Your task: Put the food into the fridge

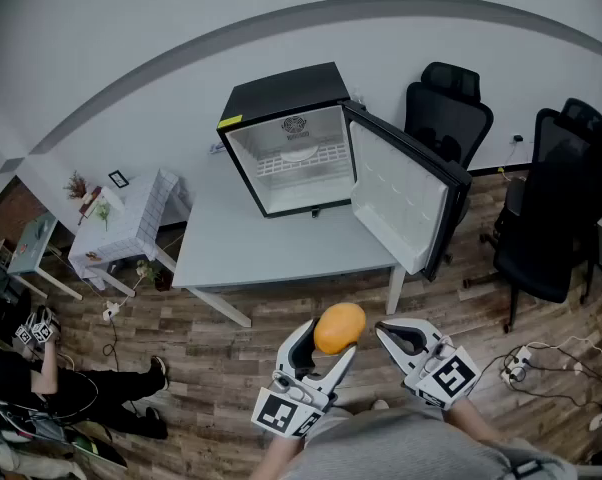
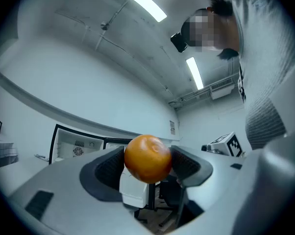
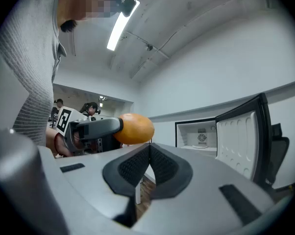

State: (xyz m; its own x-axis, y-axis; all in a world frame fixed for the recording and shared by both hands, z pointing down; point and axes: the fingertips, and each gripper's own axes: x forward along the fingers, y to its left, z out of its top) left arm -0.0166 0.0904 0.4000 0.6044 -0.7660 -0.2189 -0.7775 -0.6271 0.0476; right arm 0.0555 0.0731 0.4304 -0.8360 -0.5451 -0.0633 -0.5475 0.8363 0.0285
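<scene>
the orange [image 1: 339,328] sits pinched between the 2 pads of the left gripper [image 1: 322,351], near their tips. it is held up in the air in front of the person, well short of the table [image 1: 243,253]. the jaws stand wide because the fruit is round and fat, and 1 pad presses on each side of it. the right gripper [image 1: 385,330] hangs just beside it, jaws pressed together on nothing, so it looks spare for now. the fridge [image 1: 281,96] stands along the table's far edge, towards the right corner. its door [image 1: 401,196] is swung wide to the right and the white inside shows. i'd say it is left open so the orange can go straight in.
</scene>
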